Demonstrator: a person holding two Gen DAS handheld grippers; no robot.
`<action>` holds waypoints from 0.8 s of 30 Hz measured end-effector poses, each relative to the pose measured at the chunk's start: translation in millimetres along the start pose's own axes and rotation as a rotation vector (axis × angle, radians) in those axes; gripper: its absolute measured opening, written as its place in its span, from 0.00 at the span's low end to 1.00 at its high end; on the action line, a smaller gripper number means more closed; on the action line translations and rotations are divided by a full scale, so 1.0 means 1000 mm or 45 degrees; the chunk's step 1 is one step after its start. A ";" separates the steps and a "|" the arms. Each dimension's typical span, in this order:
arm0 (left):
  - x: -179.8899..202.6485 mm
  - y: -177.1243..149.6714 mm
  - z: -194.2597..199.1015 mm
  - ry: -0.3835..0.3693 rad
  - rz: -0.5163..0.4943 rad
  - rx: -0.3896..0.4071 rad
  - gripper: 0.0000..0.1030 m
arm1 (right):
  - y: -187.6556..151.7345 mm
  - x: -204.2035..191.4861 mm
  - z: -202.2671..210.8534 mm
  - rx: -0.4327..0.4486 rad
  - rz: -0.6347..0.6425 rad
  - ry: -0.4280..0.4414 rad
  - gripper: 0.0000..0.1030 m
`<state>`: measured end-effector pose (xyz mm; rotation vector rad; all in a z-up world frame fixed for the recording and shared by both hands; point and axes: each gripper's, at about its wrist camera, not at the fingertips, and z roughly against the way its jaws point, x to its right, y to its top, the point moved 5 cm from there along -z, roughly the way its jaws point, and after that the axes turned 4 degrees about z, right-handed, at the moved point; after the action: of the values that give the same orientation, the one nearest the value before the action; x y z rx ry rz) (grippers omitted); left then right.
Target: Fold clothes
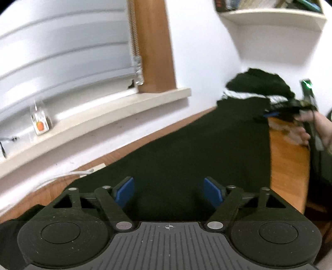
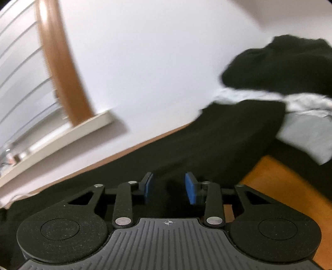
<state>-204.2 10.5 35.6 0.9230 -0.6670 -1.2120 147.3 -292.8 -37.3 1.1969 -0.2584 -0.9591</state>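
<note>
White wall [image 1: 203,41] and a wood-framed window with lowered slats fill the background of the left wrist view; a pale sill [image 1: 108,116] runs below it, carrying a small clear bottle [image 1: 39,120] with an orange mark. Lower down, an orange-brown wooden table [image 1: 288,166] meets the wall. A dark green garment [image 1: 186,149] lies spread flat over most of the table, its far end against the wall and its right edge straight, leaving a bare strip of wood to the right. A white cable and plug [image 1: 91,169] lie at the garment's left edge near the wall. A bunched dark heap [image 1: 259,83] sits at the far right corner, under a white shelf [image 1: 276,16]. The left gripper [image 1: 169,192] hangs over the near part of the garment, jaws wide apart, nothing between the blue pads. At far right a hand [image 1: 307,126] holds the right gripper [image 1: 276,113] at the heap's edge, blurred. Right wrist view: same wall [image 2: 155,52], window frame and sill [image 2: 62,135], all motion-blurred. The garment [image 2: 186,149] stretches toward the dark heap [image 2: 280,66], which lies on light grey cloth [image 2: 307,128]. Bare table [image 2: 276,178] shows at lower right. The right gripper [image 2: 169,187] sits low over the garment, jaws at a narrow gap, no cloth visibly pinched.
</note>
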 end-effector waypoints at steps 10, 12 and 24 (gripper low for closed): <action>-0.007 0.005 -0.041 -0.091 0.098 -0.012 0.78 | 0.047 0.084 -0.016 0.008 -0.085 -0.269 0.36; -0.007 -0.001 -0.047 -0.098 0.100 -0.034 0.78 | 0.051 0.091 -0.024 -0.003 -0.082 -0.303 0.36; -0.002 -0.020 -0.059 -0.142 0.093 -0.185 0.81 | 0.070 0.099 -0.027 0.104 -0.053 -0.396 0.07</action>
<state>-164.4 24.8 -10.6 0.7083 -0.6858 -1.2364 257.6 -345.7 -17.0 1.1275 -0.5258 -1.1810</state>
